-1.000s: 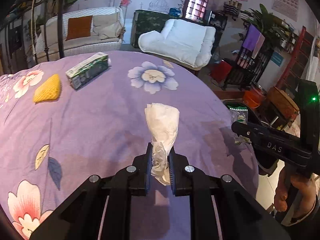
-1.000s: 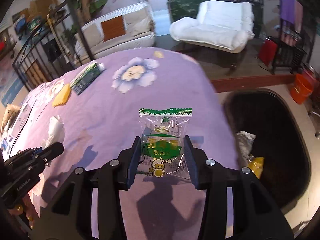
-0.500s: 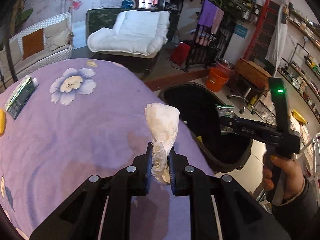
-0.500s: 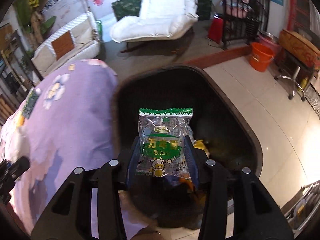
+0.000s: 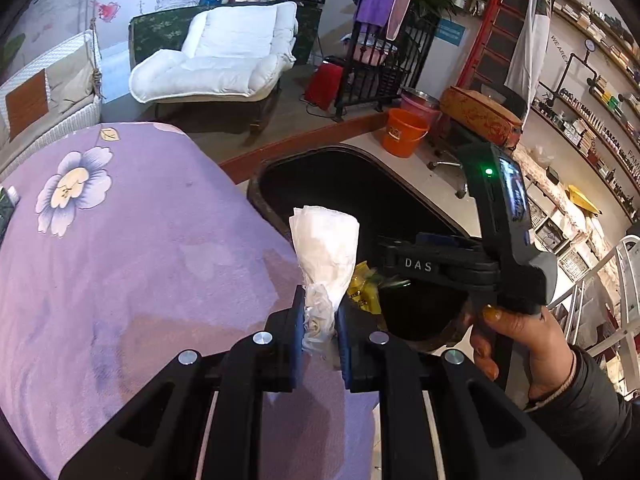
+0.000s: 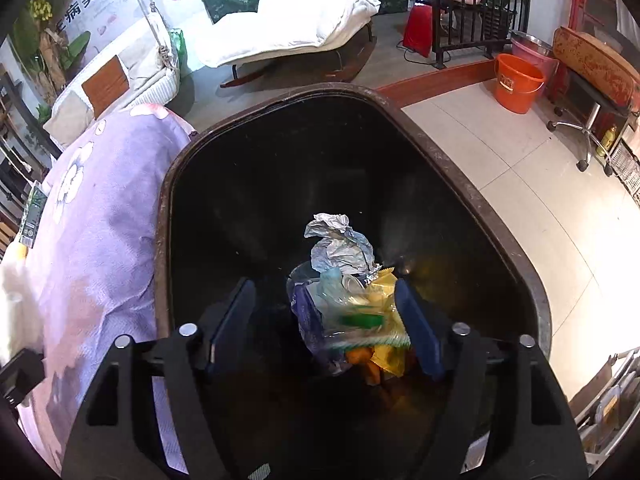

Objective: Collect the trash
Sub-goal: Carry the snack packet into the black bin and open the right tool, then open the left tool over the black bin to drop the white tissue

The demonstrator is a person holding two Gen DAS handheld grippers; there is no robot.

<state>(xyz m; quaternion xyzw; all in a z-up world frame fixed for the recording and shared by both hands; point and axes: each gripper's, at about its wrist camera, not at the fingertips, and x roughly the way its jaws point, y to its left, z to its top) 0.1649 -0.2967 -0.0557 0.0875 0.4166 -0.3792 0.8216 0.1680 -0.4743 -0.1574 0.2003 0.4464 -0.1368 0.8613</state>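
Jaws of the right gripper (image 6: 324, 320) stand wide apart over the mouth of the dark trash bin (image 6: 472, 196) and grip nothing; below them a clear green-printed snack wrapper (image 6: 360, 322) shows blurred, either dropping or just landed on the heap of crumpled foil, plastic and yellow packets at the bottom. The left gripper (image 5: 320, 320), by contrast, has its jaws pinched tight on the lower end of a crumpled white tissue (image 5: 325, 246), which stands up between the pads above the right edge of the purple flowered tablecloth (image 5: 120, 264), just to the left of the bin's rim rather than over the opening. Judging by this, the wrapper's share of the job looks finished, while the tissue has yet to be carried rightward across the rim and let go. More appears to remain afterwards: a green carton (image 6: 34, 216) lies on the far left part of the cloth, with something yellow (image 6: 16, 250) just beside it, too small here to identify. Roughly the middle of the collecting, I would say.
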